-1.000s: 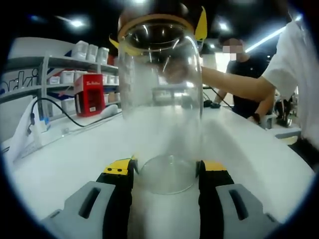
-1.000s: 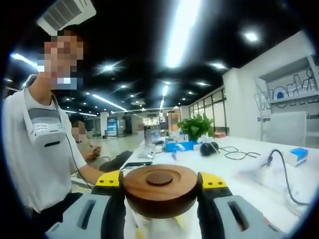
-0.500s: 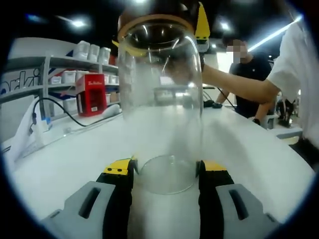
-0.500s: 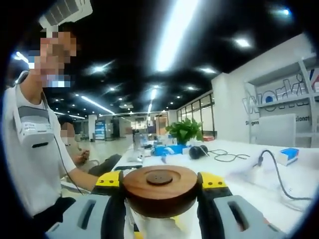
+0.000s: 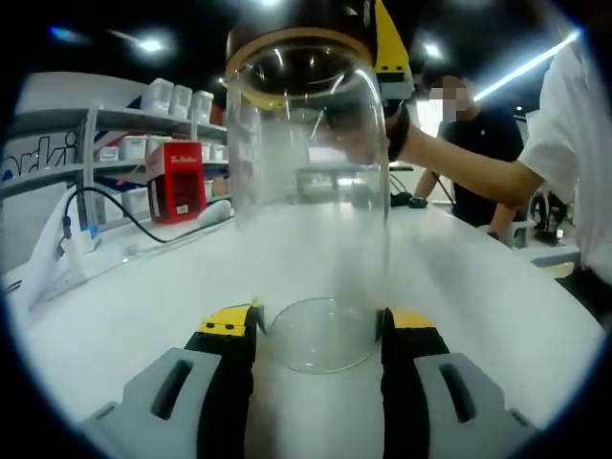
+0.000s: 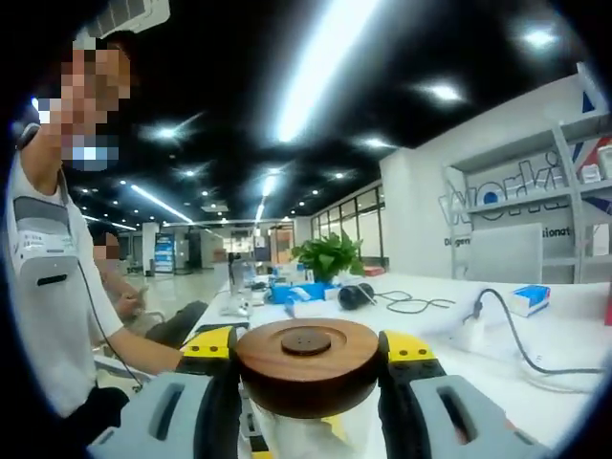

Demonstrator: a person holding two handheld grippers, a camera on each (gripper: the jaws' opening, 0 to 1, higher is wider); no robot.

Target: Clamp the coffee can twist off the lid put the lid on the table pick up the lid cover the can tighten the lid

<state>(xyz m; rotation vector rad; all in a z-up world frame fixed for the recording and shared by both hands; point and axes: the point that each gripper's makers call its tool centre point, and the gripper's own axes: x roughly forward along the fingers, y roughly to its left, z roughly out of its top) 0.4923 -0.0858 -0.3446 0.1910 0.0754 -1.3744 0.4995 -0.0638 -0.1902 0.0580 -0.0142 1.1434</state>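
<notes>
The clear glass coffee can (image 5: 308,210) stands on the white table (image 5: 124,316), its base clamped by the left gripper (image 5: 318,330). The right gripper (image 6: 306,359) clasps its round wooden lid (image 6: 306,365). Glass seems slippery and fragile, so grip low.

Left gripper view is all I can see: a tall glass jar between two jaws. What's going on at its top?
Observer: A round wooden lid sits on the jar, clamped by the right hand-held gripper.
Operator: Is the lid off yet?
Observer: No, glass shows directly under it.
Operator: What's behind it?
Observer: A green potted plant on the long white table.
</notes>
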